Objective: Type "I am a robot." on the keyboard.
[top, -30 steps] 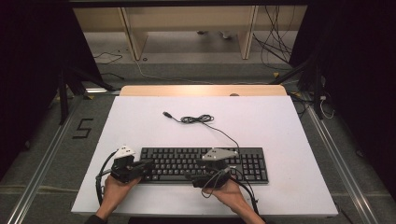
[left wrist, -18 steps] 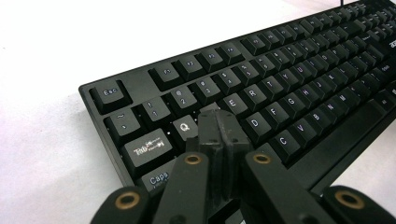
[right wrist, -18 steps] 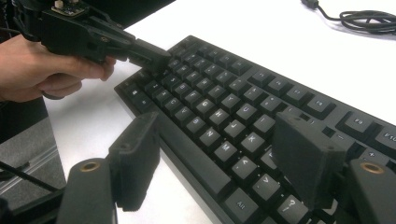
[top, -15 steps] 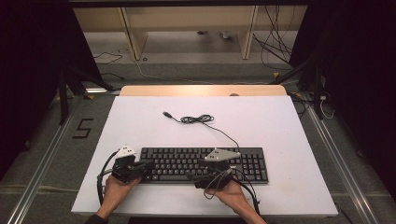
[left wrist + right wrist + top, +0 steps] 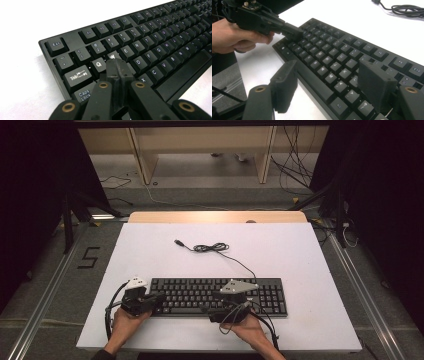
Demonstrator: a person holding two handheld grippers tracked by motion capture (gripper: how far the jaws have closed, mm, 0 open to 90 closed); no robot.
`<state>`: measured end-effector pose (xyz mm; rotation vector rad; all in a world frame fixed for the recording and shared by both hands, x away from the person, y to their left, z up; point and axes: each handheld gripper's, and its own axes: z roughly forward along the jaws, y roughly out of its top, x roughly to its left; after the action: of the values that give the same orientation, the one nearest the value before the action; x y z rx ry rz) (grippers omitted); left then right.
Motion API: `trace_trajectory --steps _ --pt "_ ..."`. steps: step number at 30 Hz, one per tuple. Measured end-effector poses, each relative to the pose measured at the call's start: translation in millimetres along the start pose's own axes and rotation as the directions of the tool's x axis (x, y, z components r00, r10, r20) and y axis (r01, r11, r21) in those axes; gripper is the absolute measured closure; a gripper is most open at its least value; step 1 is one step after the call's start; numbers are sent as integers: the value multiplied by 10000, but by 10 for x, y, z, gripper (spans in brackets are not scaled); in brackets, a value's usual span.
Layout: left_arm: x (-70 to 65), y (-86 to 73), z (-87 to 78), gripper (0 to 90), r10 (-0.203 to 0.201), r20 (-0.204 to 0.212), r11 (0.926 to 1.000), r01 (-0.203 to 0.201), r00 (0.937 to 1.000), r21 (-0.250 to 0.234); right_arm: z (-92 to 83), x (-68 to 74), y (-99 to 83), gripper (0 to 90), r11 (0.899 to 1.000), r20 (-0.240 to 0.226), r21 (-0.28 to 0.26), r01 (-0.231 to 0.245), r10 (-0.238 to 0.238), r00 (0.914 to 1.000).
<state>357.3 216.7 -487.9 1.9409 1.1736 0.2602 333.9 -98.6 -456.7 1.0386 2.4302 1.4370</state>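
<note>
Grey floor (image 5: 200, 175) w/ loose cables (image 5: 295, 165), wooden shelf legs (image 5: 140, 155), black curtains (image 5: 35, 195) both sides.

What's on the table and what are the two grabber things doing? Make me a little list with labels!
Main thing: black keyboard, flat near the front edge of the white table
Its cable: loose black cable lying behind it, plug end free on the table
Left gripper: fingers shut together, tip over the keys beside W, at the keyboard's left end
Right gripper: fingers open, over the keyboard's front edge near the bottom letter row
Holding anything: no, neither gripper grips anything
Hands: one hand on each gripper, at the table's near side
</note>
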Motion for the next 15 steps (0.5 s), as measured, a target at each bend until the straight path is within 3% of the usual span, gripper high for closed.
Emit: trace_trajectory --steps 9,15 --pt "5 5 -19 886 -43 71 9999 44 10000 -91 0 7 0 333 10000 10 3 5 -5 10000" --pt "-22 29 -86 772 -116 414 9988 135 9991 -473 5 6 0 334 10000 -3 -29 1 -1 10000"
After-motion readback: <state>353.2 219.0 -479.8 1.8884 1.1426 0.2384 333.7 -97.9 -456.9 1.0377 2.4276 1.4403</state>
